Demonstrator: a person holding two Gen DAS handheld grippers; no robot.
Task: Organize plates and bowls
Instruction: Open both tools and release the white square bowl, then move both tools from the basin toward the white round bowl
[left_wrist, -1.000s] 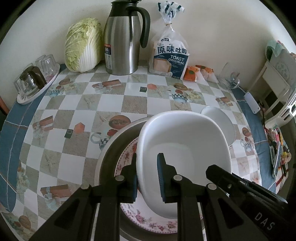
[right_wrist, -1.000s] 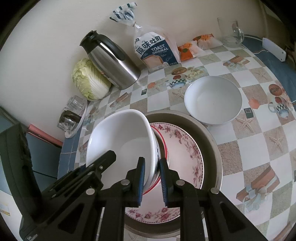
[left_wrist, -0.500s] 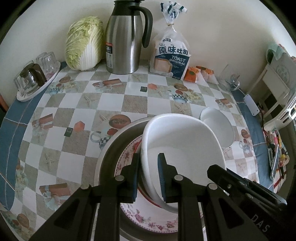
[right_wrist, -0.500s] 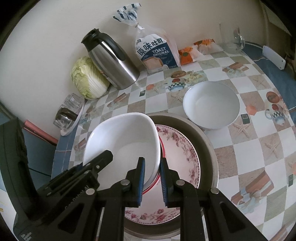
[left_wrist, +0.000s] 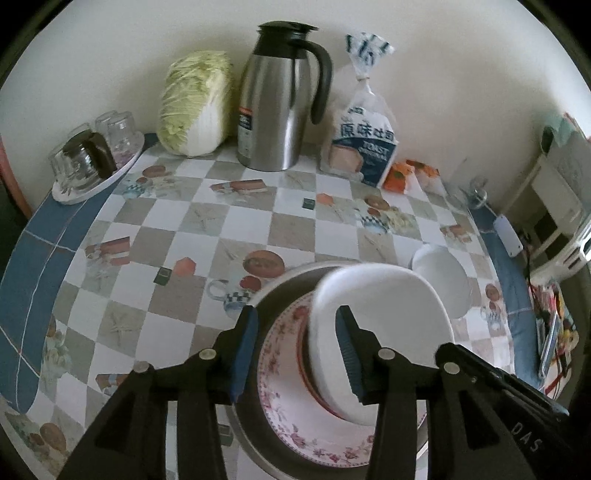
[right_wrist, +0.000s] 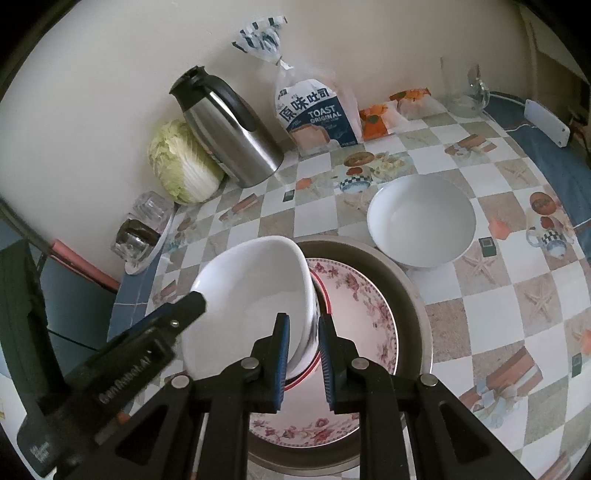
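A white bowl (left_wrist: 384, 317) (right_wrist: 255, 295) sits tilted on a red-rimmed dish (right_wrist: 325, 295), on a floral plate (left_wrist: 284, 406) (right_wrist: 365, 314) inside a wide metal pan (left_wrist: 280, 284) (right_wrist: 410, 295). My left gripper (left_wrist: 295, 350) is open, its jaws either side of the bowl's left rim. My right gripper (right_wrist: 303, 362) is shut on the bowl's right rim. A second white bowl (left_wrist: 443, 273) (right_wrist: 421, 218) stands on the table right of the pan.
At the back wall stand a cabbage (left_wrist: 195, 107), a steel thermos jug (left_wrist: 280, 99), a toast bag (left_wrist: 364, 147), orange packets (left_wrist: 400, 175) and a glass mug (right_wrist: 461, 88). A tray of glasses (left_wrist: 88, 162) is at the far left. The checked tablecloth (left_wrist: 184, 258) covers the table.
My left gripper has opened and let go of the bowl's rim, and pulled back. The right gripper still holds the bowl, which has settled lower onto the stack.
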